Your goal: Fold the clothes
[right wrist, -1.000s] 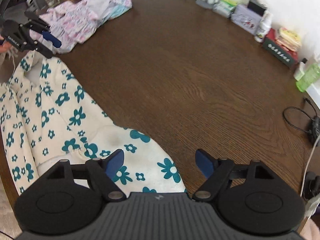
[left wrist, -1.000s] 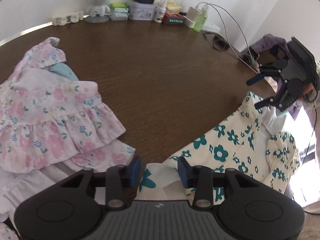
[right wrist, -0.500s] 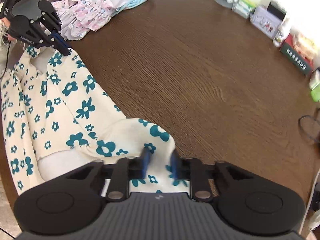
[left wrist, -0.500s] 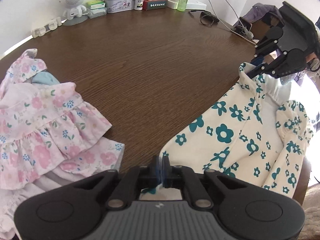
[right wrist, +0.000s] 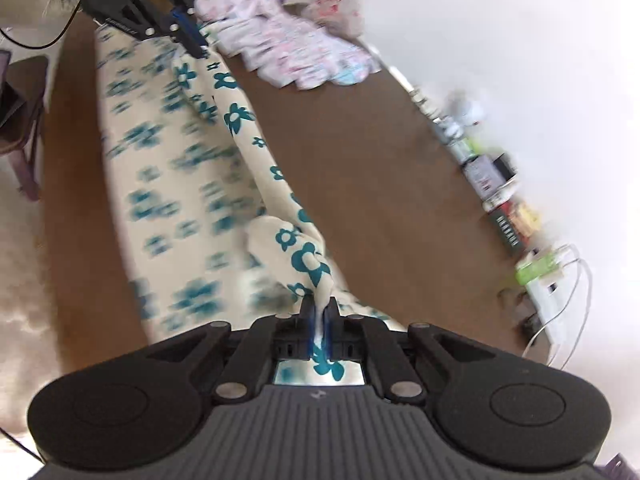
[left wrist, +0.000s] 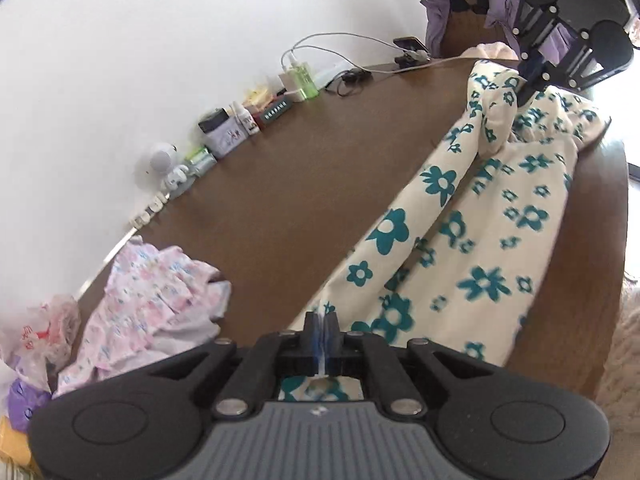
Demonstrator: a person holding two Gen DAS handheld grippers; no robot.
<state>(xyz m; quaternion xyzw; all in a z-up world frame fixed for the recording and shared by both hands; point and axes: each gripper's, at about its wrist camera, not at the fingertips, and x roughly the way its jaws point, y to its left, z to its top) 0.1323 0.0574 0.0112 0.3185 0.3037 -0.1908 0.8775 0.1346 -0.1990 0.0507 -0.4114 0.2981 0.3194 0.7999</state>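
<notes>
two grippers, left gripper (left wrist: 322, 334) and right gripper (right wrist: 319, 322), clamped tight on the teal-flowered garment (left wrist: 480, 216); keep its edge taut while you fold.

Two grippers: the left gripper (left wrist: 321, 330) and the right gripper (right wrist: 319, 316). One cream garment with teal flowers (left wrist: 472, 240), one pink floral pile (left wrist: 152, 300) lower left, one brown table (left wrist: 288, 184), one green bottle (left wrist: 305, 80), one white round gadget (left wrist: 162, 162).

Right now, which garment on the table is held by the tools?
The cream garment with teal flowers: both tools, left and right, pinch its edge. The pink floral garment lies untouched.
</notes>
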